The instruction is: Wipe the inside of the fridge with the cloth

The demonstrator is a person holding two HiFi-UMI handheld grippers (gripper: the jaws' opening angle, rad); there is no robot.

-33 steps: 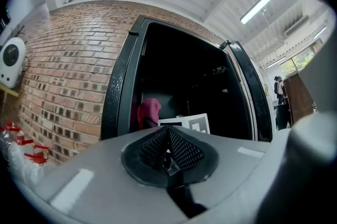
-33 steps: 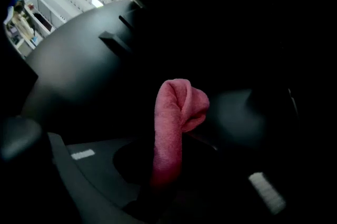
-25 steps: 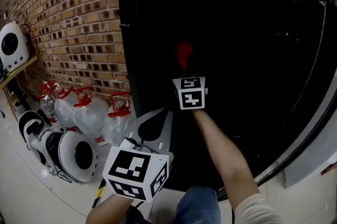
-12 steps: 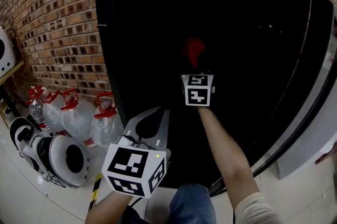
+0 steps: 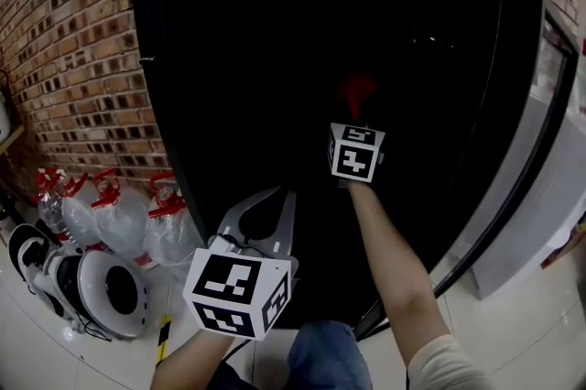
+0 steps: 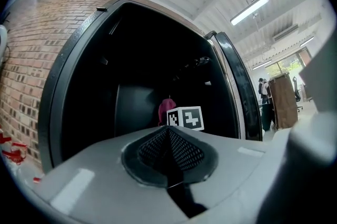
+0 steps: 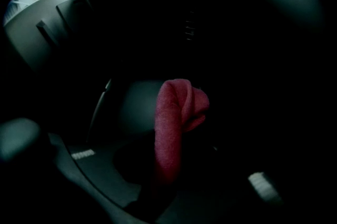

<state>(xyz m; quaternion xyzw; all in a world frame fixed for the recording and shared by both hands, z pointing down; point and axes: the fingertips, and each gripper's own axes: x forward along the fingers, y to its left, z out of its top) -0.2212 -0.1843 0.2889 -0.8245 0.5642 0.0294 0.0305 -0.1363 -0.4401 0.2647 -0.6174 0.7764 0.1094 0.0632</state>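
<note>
Your right gripper [image 7: 166, 170] is clamped on the red cloth [image 7: 174, 112], which pokes out past the jaws inside the dark fridge [image 5: 229, 49]; your left gripper [image 6: 169, 139] (out front) has its jaws pressed together, nothing between.

The right tool [image 7: 164, 175] holds the cloth [image 7: 176, 107] inside the fridge [image 5: 275, 31], left tool [image 5: 275, 196] outside.

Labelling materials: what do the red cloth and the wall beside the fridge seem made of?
The cloth looks like soft red terry or microfibre: fuzzy nap, folding limply from the right gripper. The wall looks like matt red-brown brick with pale mortar lines.
</note>
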